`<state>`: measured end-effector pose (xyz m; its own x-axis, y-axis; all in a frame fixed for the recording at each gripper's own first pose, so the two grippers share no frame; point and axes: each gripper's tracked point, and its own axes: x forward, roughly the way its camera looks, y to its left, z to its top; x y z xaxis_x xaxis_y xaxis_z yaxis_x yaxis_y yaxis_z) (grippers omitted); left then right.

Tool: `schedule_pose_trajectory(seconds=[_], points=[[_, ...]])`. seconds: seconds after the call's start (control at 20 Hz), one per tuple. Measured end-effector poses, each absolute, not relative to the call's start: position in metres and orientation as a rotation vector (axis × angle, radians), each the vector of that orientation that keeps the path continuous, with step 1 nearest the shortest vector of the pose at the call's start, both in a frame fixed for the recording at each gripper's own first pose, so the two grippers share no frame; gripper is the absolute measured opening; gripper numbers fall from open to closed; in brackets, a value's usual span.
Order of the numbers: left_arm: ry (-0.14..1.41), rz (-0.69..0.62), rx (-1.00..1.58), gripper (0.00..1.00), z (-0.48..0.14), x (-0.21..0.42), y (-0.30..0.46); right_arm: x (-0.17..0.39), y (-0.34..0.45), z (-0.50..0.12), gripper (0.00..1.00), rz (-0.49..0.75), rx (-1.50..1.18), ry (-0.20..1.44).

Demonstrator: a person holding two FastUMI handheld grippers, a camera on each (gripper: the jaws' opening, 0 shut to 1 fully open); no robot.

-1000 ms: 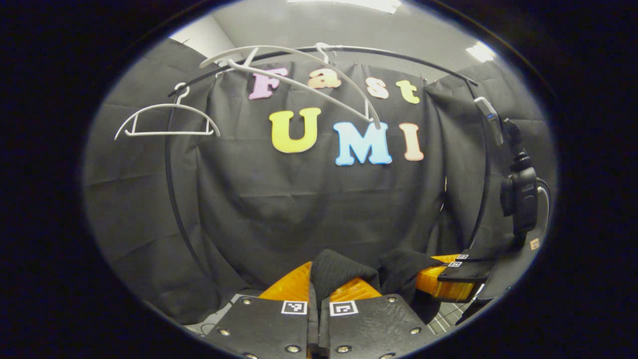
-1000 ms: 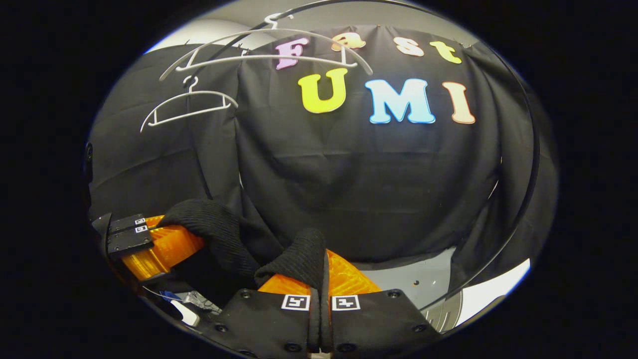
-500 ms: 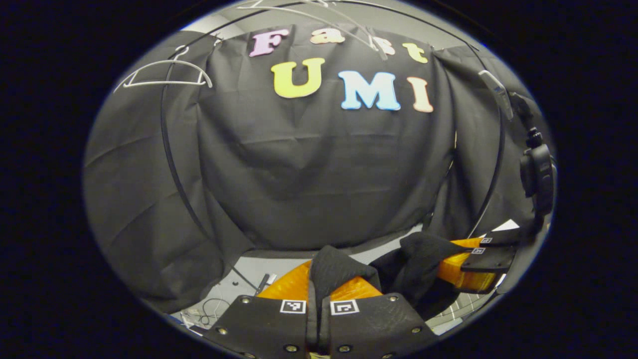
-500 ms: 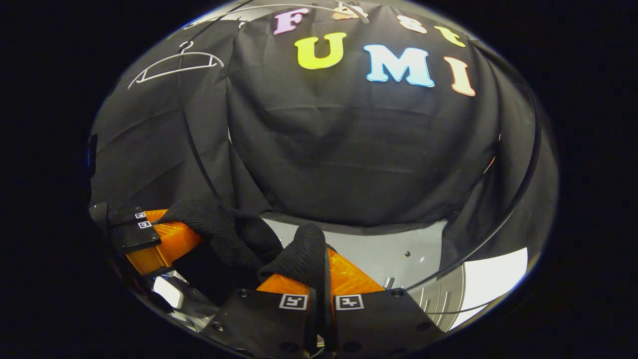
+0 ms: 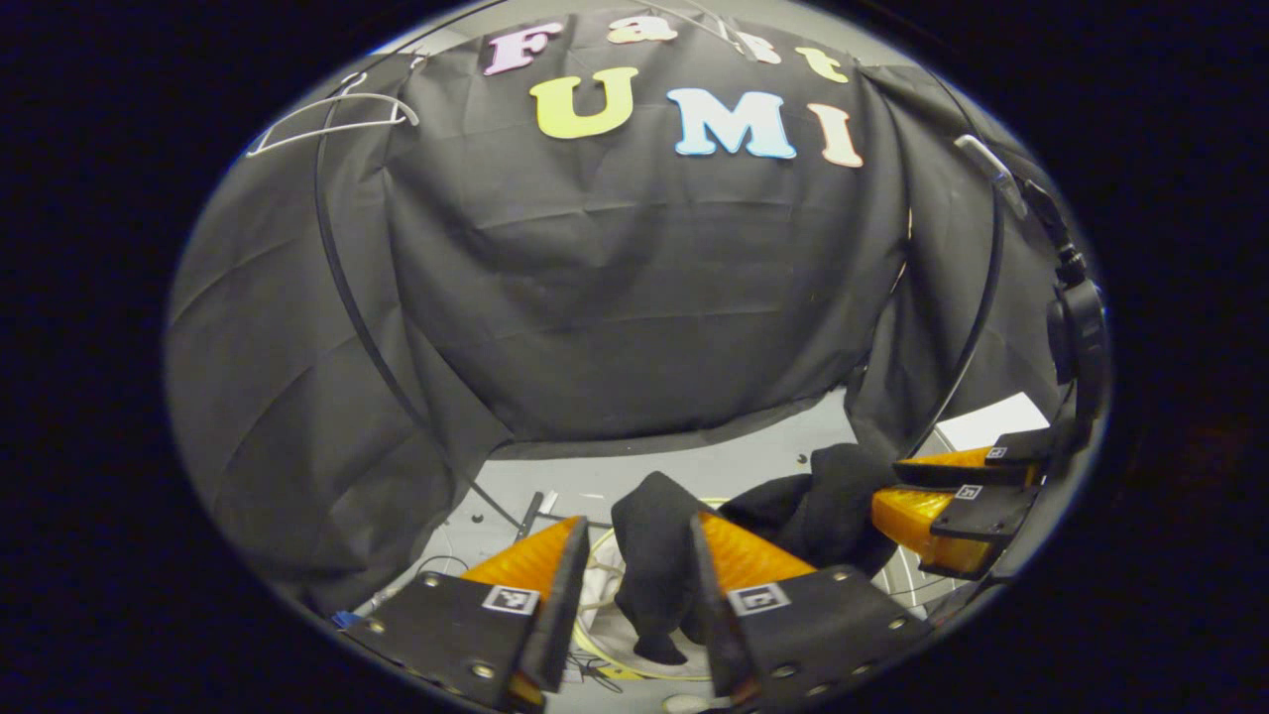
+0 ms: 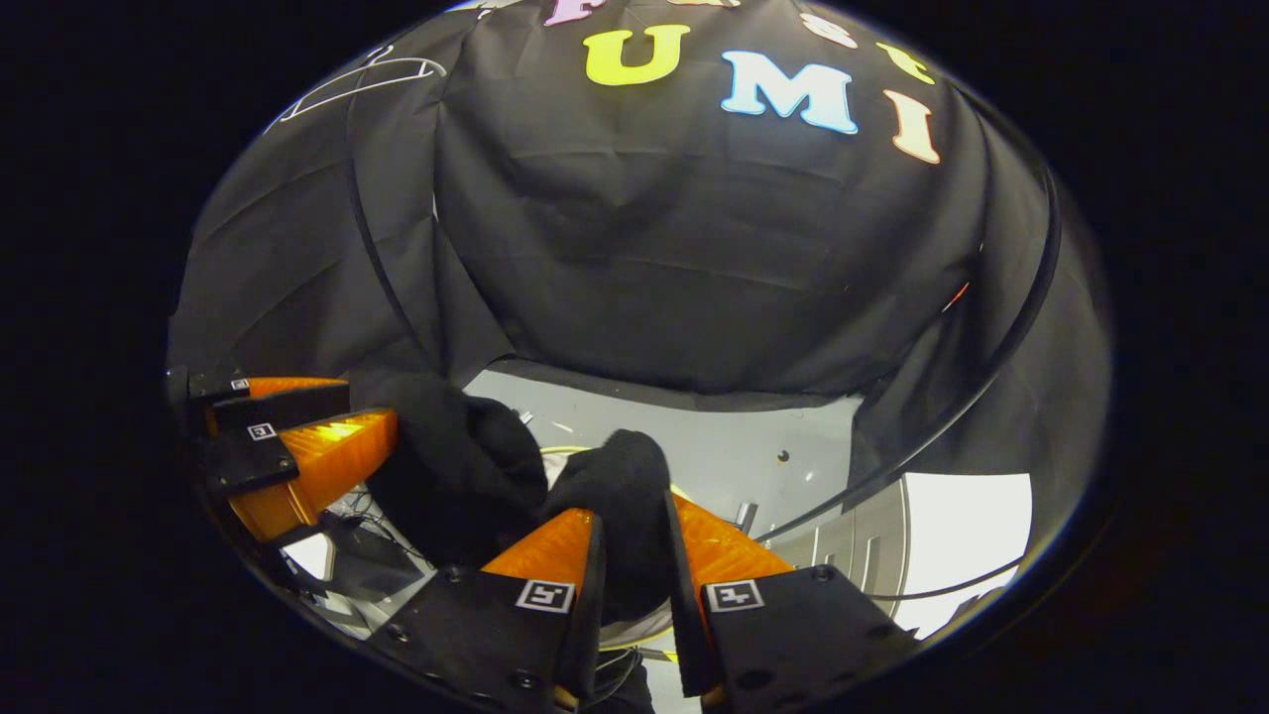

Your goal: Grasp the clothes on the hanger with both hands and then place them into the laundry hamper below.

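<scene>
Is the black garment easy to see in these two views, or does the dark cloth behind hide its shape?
Left gripper view: the black garment stands out against the pale floor, edges sharp. Right gripper view: the garment's top merges with the black cloth wall; a bright floor patch glares at lower right. Fisheye bends the rack pole.

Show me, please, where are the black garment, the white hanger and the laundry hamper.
black garment (image 5: pixel 654 555): left gripper view, fold hanging between the open fingers.
white hanger (image 5: pixel 332 121): left gripper view, lower bar.
laundry hamper (image 5: pixel 595 645): left gripper view, pale rim below the garment.
</scene>
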<state>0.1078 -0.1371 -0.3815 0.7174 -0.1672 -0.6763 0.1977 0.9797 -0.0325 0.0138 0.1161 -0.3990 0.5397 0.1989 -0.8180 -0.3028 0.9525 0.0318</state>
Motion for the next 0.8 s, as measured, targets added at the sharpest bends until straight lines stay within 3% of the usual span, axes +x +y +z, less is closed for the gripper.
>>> schedule_pose_trajectory(seconds=[0.1, 0.2, 0.25, 0.8], points=[[0.712, -0.205, 0.064, 0.70, -0.363, 0.102, -0.131, 0.018, 0.119, -0.390, 0.63, 0.311, -0.105, 0.922], [0.685, -0.203, 0.075, 0.94, -0.344, 0.095, -0.128, 0.020, 0.122, -0.381, 0.85, 0.319, -0.132, 0.891], [0.668, -0.201, 0.075, 0.94, -0.339, 0.094, -0.126, 0.017, 0.121, -0.378, 0.97, 0.319, -0.141, 0.875], [0.497, -0.206, 0.059, 0.95, -0.249, 0.072, -0.091, 0.009, 0.106, -0.286, 0.98, 0.222, -0.075, 0.675]])
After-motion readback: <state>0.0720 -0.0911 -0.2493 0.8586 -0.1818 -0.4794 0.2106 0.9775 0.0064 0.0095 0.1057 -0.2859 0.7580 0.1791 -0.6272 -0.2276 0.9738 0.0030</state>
